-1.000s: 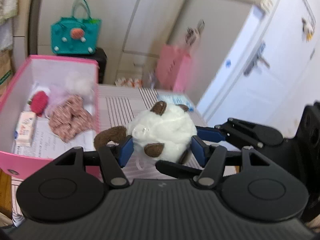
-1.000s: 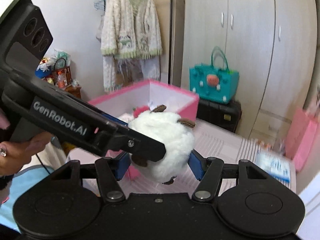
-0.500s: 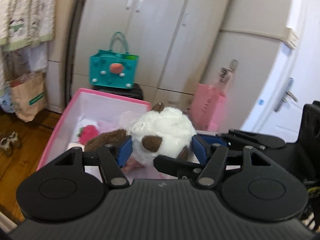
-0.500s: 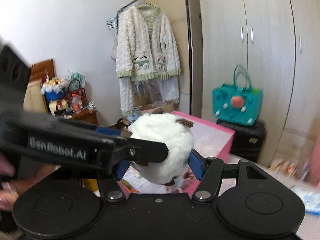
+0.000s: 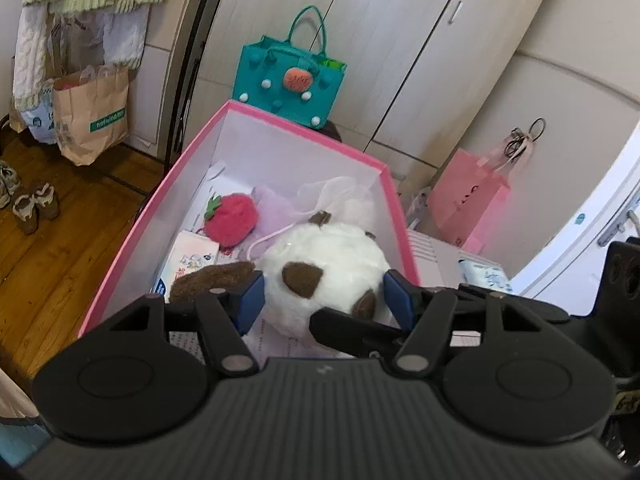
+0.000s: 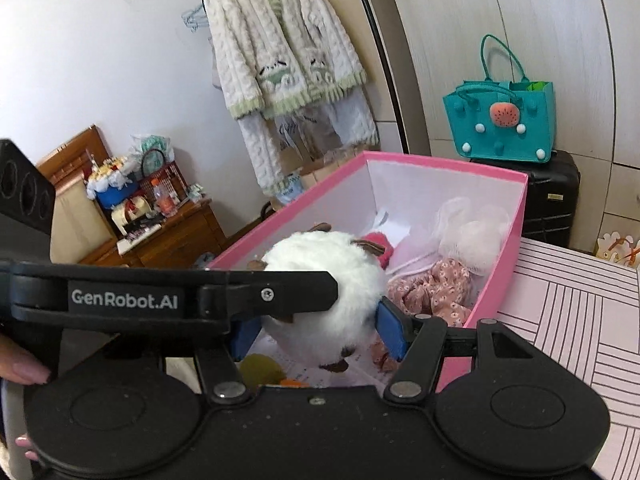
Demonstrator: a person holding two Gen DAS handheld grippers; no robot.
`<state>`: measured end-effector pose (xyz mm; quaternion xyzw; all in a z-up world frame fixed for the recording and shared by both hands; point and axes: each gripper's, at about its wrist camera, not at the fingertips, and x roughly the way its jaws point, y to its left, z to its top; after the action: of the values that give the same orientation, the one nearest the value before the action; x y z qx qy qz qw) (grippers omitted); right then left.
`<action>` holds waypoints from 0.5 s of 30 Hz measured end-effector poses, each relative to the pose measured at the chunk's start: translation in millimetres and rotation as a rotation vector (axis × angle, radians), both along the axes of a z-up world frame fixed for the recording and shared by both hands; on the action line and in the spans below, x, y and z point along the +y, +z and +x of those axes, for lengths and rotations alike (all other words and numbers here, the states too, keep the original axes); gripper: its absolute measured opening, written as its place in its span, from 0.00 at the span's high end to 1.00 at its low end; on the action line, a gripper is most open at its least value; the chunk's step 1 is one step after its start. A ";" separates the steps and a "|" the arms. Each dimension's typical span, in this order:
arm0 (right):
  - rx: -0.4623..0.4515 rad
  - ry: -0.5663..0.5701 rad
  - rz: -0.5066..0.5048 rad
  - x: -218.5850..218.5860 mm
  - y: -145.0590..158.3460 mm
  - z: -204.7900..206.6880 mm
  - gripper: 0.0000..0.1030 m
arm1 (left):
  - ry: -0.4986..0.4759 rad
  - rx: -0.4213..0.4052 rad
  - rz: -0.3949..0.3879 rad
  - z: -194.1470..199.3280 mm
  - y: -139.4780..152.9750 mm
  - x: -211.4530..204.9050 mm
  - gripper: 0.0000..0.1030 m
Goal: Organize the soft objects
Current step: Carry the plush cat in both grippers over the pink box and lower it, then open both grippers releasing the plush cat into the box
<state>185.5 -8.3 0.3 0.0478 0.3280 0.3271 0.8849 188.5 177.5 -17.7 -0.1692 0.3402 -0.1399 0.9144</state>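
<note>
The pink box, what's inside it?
Inside the pink box lie a red strawberry toy, a floral cloth, white netting and a small packet. The white plush held above hides the rest.

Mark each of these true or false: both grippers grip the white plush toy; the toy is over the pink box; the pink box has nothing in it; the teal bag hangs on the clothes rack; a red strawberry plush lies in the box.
1. Both grippers grip the white plush toy: true. The left gripper and the right gripper each press it from two sides.
2. The toy is over the pink box: true.
3. The pink box has nothing in it: false. It holds soft items, among them a floral cloth.
4. The teal bag hangs on the clothes rack: false. It stands on a black case behind the box.
5. A red strawberry plush lies in the box: true.
</note>
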 end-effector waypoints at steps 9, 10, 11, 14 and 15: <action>-0.054 0.006 -0.117 15.3 -10.7 15.9 0.35 | 0.022 -0.015 0.091 9.0 -9.4 -3.4 0.41; -0.060 -0.006 -0.118 13.8 -10.0 14.3 0.33 | 0.026 -0.024 0.099 7.2 -7.6 -1.9 0.41; -0.066 -0.021 -0.116 11.7 -9.1 12.1 0.32 | 0.044 -0.042 0.092 4.0 -5.6 2.1 0.41; -0.089 -0.023 -0.132 9.5 -5.8 4.1 0.31 | 0.067 -0.074 0.069 -6.2 1.4 8.3 0.41; -0.094 -0.021 -0.133 8.0 -3.9 -0.1 0.31 | 0.063 -0.082 0.067 -10.2 3.8 8.2 0.41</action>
<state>185.4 -0.3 -3.6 -0.0229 0.3067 0.2973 0.9039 178.2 185.7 -13.9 -0.1431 0.3013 -0.1064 0.9367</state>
